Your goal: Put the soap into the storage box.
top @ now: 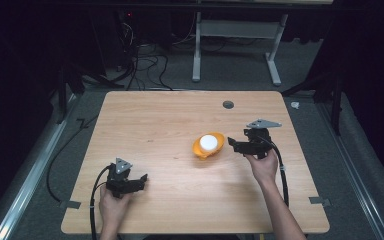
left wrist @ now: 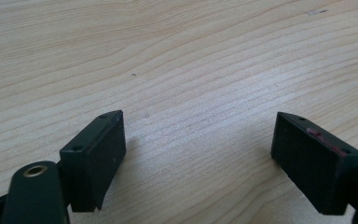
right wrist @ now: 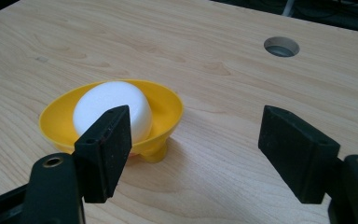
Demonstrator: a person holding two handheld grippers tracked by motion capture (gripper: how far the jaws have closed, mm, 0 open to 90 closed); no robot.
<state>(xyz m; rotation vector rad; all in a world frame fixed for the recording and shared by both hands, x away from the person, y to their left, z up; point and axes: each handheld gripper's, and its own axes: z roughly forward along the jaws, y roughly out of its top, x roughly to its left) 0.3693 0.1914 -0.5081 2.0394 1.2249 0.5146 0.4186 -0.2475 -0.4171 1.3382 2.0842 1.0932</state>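
Your right gripper (top: pixel 233 145) is wide open, just right of the yellow bowl (top: pixel 198 148) holding the white ball (top: pixel 208 142). Your left gripper (top: pixel 141 181) is open too, near you.

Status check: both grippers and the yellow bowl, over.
Left gripper open over bare table. Right gripper open, just right of bowl, not touching. White ball sits in bowl. Nothing in the way.

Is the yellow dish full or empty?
Full: a white rounded block sits inside the yellow dish, upright on the table.
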